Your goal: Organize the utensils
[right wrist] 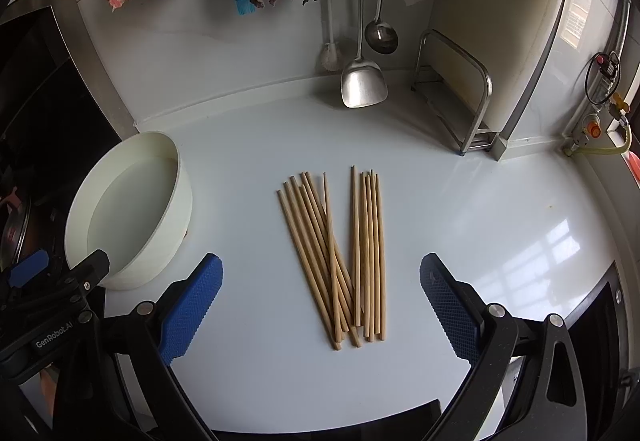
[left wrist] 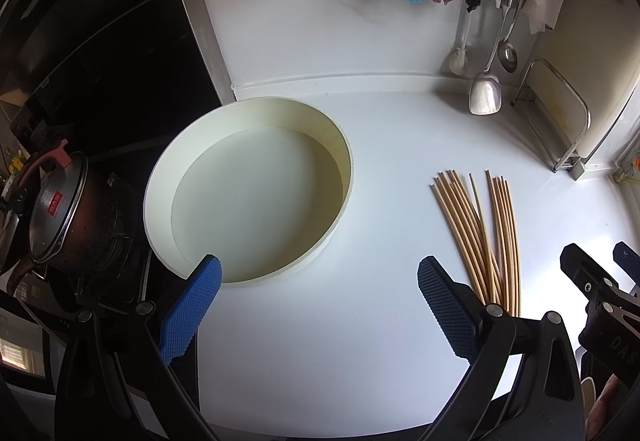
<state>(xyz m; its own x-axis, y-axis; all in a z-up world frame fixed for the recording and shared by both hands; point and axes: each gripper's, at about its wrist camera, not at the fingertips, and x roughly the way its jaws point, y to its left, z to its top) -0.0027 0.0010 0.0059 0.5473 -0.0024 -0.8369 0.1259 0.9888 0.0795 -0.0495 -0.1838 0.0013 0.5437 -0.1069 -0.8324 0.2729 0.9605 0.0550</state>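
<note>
Ahead of my right gripper [right wrist: 320, 305], jaws wide, the chopsticks [right wrist: 340, 257] lie loose on the counter [right wrist: 460, 221]; my left gripper [left wrist: 320, 305], equally wide, faces the round bowl [left wrist: 160, 177].

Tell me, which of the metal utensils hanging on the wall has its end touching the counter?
The flat metal spatula: its blade rests on the counter, while the round ladle beside it hangs clear.

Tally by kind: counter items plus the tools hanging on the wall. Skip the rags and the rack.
White basin: 1
Chopstick bunches: 2 (sticks overlap, so no exact stick count)
Metal spatula: 1
Metal ladle: 1
White brush: 1
Blue brush: 1
Total: 7
</note>
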